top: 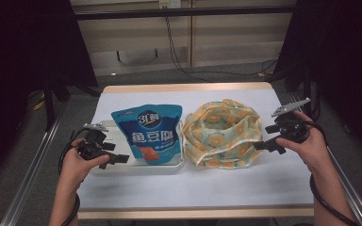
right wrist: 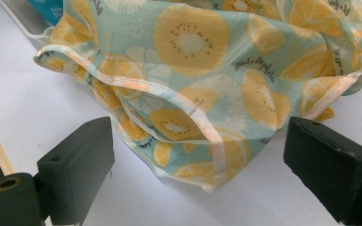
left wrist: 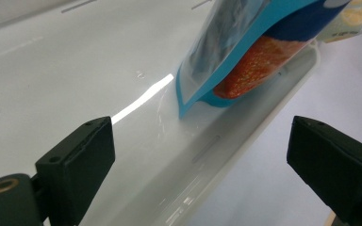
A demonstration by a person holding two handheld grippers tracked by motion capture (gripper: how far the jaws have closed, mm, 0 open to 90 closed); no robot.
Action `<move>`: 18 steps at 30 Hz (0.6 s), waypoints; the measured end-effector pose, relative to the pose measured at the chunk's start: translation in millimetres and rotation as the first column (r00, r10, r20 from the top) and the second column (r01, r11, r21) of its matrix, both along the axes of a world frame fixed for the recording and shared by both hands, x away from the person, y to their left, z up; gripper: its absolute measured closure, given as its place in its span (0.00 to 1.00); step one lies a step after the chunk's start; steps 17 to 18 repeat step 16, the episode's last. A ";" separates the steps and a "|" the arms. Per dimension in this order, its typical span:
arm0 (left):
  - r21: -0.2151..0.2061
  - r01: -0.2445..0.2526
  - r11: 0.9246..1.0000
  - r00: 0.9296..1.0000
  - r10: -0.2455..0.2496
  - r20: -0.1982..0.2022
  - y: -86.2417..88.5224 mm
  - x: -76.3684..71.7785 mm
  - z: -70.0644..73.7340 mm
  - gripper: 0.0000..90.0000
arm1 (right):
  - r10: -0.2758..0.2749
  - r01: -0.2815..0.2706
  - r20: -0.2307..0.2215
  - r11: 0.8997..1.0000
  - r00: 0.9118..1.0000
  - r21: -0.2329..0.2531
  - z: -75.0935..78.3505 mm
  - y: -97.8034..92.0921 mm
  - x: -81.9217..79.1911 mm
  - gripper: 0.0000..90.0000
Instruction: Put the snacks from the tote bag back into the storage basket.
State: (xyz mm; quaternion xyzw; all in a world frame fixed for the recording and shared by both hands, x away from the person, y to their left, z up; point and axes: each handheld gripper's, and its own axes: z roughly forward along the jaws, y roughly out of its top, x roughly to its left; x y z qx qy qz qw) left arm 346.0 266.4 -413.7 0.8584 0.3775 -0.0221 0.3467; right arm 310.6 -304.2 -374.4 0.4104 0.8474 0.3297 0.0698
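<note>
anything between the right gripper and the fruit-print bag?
Nothing visible. The right gripper sits open at the right edge of the fruit-print bag. In the right gripper view its fingers straddle the bag's hemmed corner, with just bare table in the gap.

This looks like a lab or a test room made for recording, not a home. The tabletop (top: pixel 245 181) is covered with a plain white sheet and has a wooden edge. Black curtains (top: pixel 23 52) hang at the upper left and upper right of the frame. Metal rails (top: pixel 33 165) run along both sides, and cables (top: pixel 179 56) lie on the grey floor (top: pixel 136 77) behind.
</note>
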 end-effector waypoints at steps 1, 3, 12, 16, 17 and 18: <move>-0.007 -0.005 1.000 1.000 0.005 0.002 -0.1 -0.3 -0.8 0.09 | -0.005 0.005 -0.001 1.000 1.000 0.003 -0.5 0.1 0.1 0.10; -0.009 -0.007 1.000 1.000 0.007 0.003 0.7 -1.0 -1.9 0.09 | -0.008 0.008 -0.004 1.000 1.000 0.002 -0.6 -0.2 0.0 0.10; -0.008 -0.017 1.000 1.000 0.018 0.008 5.2 -1.9 -3.7 0.09 | -0.003 0.003 -0.010 1.000 1.000 0.002 -2.3 1.3 0.0 0.09; -0.007 -0.023 1.000 1.000 0.024 0.019 5.8 -1.5 -4.3 0.09 | -0.011 0.011 -0.009 1.000 1.000 0.002 -2.0 0.0 -0.3 0.09; -0.007 -0.023 1.000 1.000 0.024 0.019 5.8 -1.5 -4.3 0.09 | -0.011 0.011 -0.009 1.000 1.000 0.002 -2.0 0.0 -0.3 0.09; -0.007 -0.023 1.000 1.000 0.024 0.019 5.8 -1.5 -4.3 0.09 | -0.011 0.011 -0.009 1.000 1.000 0.002 -2.0 0.0 -0.3 0.09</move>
